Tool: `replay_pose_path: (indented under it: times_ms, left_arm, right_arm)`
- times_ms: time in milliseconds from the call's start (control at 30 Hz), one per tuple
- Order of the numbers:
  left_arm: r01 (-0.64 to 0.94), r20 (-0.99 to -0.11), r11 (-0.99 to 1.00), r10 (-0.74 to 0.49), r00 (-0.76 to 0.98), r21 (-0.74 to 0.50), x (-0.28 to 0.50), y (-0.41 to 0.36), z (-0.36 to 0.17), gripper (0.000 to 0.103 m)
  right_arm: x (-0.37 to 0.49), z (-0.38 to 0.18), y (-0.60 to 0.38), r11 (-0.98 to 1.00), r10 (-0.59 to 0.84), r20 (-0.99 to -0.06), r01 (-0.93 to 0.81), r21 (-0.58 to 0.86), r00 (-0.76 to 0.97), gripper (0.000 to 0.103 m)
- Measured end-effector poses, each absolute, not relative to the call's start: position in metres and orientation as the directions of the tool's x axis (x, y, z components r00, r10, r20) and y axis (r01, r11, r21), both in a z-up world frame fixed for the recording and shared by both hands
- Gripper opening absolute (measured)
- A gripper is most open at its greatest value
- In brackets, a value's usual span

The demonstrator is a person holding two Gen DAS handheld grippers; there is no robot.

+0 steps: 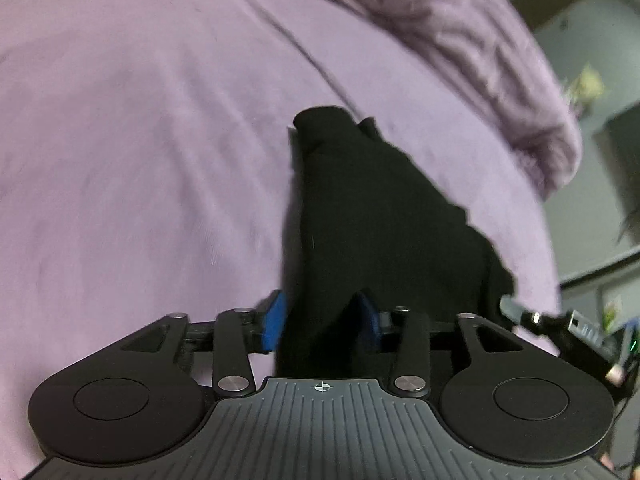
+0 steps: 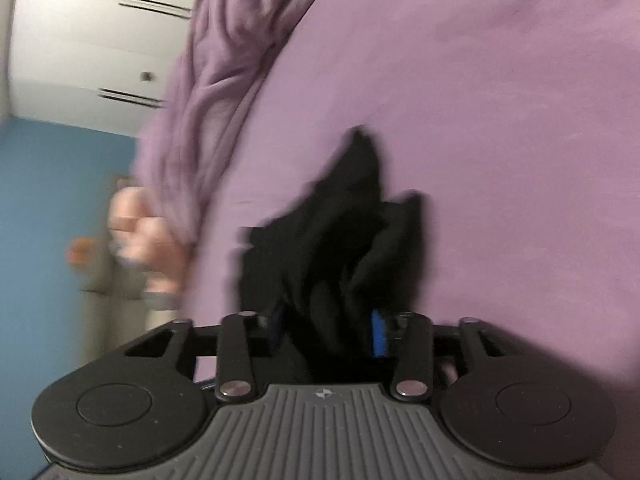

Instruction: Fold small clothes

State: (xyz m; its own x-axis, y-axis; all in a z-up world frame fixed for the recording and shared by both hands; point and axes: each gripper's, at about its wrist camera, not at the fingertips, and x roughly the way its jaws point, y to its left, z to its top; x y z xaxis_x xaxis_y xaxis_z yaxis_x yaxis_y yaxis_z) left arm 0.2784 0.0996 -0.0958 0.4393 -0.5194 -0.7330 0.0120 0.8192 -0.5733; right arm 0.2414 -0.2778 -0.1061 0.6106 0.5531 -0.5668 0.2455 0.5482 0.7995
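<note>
Your left tongs (image 1: 320, 324) pinch a black garment (image 1: 380, 220) between their blue pads (image 1: 276, 322); it trails ahead of them over the purple bedsheet (image 1: 140, 140). Your right tongs (image 2: 330, 332) grip the bunched black garment (image 2: 340, 248) too. Only the right view shows a blurred hand (image 2: 148, 240) left of the tongs, by the rumpled purple blanket (image 2: 208, 100). No writing is readable.

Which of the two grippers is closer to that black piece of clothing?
Neither: both grip it. The left gripper and the right gripper each pinch the black garment above the purple bedsheet.
</note>
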Motion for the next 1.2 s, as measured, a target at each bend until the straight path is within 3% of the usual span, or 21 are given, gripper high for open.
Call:
replay_pose_path:
  times_ms: [67, 300, 333, 367, 400, 467, 500, 567, 600, 633, 700, 733, 867, 1033, 1133, 1200]
  left_arm:
    - [0.001, -0.699, 0.805, -0.515, 0.497, -0.593, 0.246, 0.105, -0.093, 0.057]
    - [-0.037, -0.633, 0.716, -0.589, 0.503, -0.697, 0.187, 0.091, -0.113, 0.057]
    - [-0.064, -0.627, 0.696, -0.599, 0.499, -0.716, 0.186, 0.090, -0.116, 0.057]
    - [-0.082, -0.621, 0.678, -0.609, 0.494, -0.730, 0.186, 0.089, -0.119, 0.057]
    - [-0.095, -0.622, 0.671, -0.613, 0.487, -0.735, 0.187, 0.087, -0.119, 0.057]
    - [-0.092, -0.626, 0.681, -0.601, 0.497, -0.726, 0.183, 0.087, -0.116, 0.057]
    - [-0.085, -0.631, 0.694, -0.588, 0.506, -0.715, 0.184, 0.085, -0.114, 0.058]
    - [-0.081, -0.643, 0.716, -0.564, 0.518, -0.693, 0.186, 0.085, -0.112, 0.058]
    - [-0.085, -0.651, 0.725, -0.553, 0.519, -0.684, 0.187, 0.085, -0.112, 0.058]
    - [-0.096, -0.666, 0.736, -0.540, 0.514, -0.670, 0.189, 0.085, -0.113, 0.057]
    - [-0.110, -0.681, 0.743, -0.530, 0.506, -0.660, 0.192, 0.088, -0.113, 0.057]
    - [-0.109, -0.683, 0.748, -0.525, 0.507, -0.655, 0.192, 0.090, -0.112, 0.057]
    - [-0.078, -0.710, 0.824, -0.431, 0.557, -0.562, 0.189, 0.089, -0.094, 0.061]
    - [-0.012, -0.703, 0.874, -0.383, 0.599, -0.486, 0.207, 0.067, -0.082, 0.069]
    - [-0.016, -0.717, 0.881, -0.374, 0.588, -0.473, 0.220, 0.057, -0.087, 0.070]
    - [-0.017, -0.736, 0.894, -0.357, 0.575, -0.447, 0.228, 0.051, -0.092, 0.070]
  right_arm:
    - [0.207, -0.097, -0.282, 0.548, 0.512, -0.554, 0.248, 0.799, 0.656, 0.056]
    - [0.130, -0.104, -0.275, 0.494, 0.516, -0.523, 0.263, 0.829, 0.678, 0.055]
    - [0.131, -0.104, -0.272, 0.496, 0.516, -0.517, 0.254, 0.830, 0.683, 0.041]
    - [0.133, -0.105, -0.267, 0.511, 0.499, -0.527, 0.258, 0.820, 0.688, 0.013]
    - [0.136, -0.103, -0.264, 0.543, 0.476, -0.553, 0.265, 0.797, 0.684, 0.006]
    - [0.141, -0.098, -0.256, 0.571, 0.446, -0.587, 0.290, 0.768, 0.676, 0.006]
    - [0.139, -0.097, -0.257, 0.501, 0.496, -0.529, 0.271, 0.822, 0.689, 0.006]
    - [0.130, -0.105, -0.268, 0.237, 0.596, -0.293, 0.185, 0.954, 0.748, 0.006]
    - [0.125, -0.109, -0.273, 0.170, 0.588, -0.232, 0.162, 0.972, 0.775, 0.006]
    - [0.122, -0.111, -0.277, 0.208, 0.564, -0.278, 0.192, 0.959, 0.778, 0.006]
    - [0.125, -0.111, -0.279, 0.480, 0.463, -0.559, 0.336, 0.811, 0.688, 0.008]
    - [0.124, -0.110, -0.278, 0.562, 0.418, -0.630, 0.358, 0.746, 0.655, 0.013]
    - [0.115, -0.085, -0.286, 0.610, 0.331, -0.624, 0.344, 0.714, 0.708, 0.029]
    - [0.157, -0.060, -0.254, 0.671, 0.391, -0.536, 0.166, 0.723, 0.748, 0.028]
    - [0.189, -0.056, -0.217, 0.747, 0.424, -0.549, 0.065, 0.661, 0.720, 0.028]
    - [0.207, -0.060, -0.197, 0.820, 0.372, -0.586, 0.041, 0.571, 0.720, 0.023]
